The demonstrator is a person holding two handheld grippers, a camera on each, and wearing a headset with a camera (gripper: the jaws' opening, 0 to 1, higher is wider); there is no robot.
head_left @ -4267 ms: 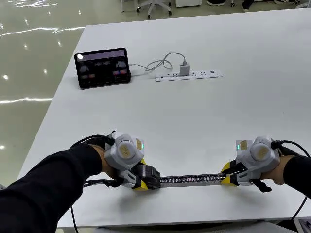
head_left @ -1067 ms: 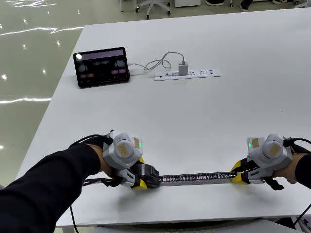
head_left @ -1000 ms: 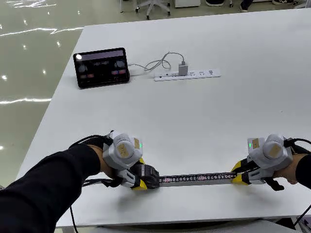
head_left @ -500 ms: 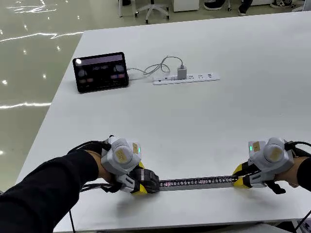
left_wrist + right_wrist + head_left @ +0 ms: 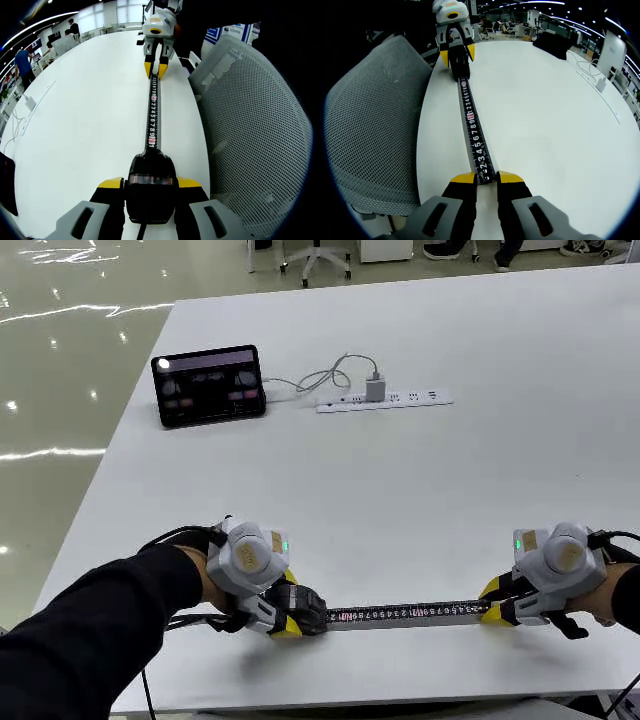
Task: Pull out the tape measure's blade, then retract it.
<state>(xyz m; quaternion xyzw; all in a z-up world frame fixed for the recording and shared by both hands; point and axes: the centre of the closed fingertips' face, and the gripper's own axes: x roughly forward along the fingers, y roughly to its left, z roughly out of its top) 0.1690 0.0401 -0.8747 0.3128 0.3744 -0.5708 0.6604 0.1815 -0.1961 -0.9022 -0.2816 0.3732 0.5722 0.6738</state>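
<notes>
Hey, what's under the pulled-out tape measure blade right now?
Just the white table lies under the blade. The blade's end is hidden between the right gripper's fingers.

The right gripper (image 5: 490,602), clamped on the tip of the dark blade with white numerals (image 5: 410,614), sits farther from the black-and-yellow tape measure case (image 5: 308,608) than 4.3 s ago. More blade lies drawn out along the near edge of the white table (image 5: 400,490). Over the last second the gap widens only slightly.
</notes>
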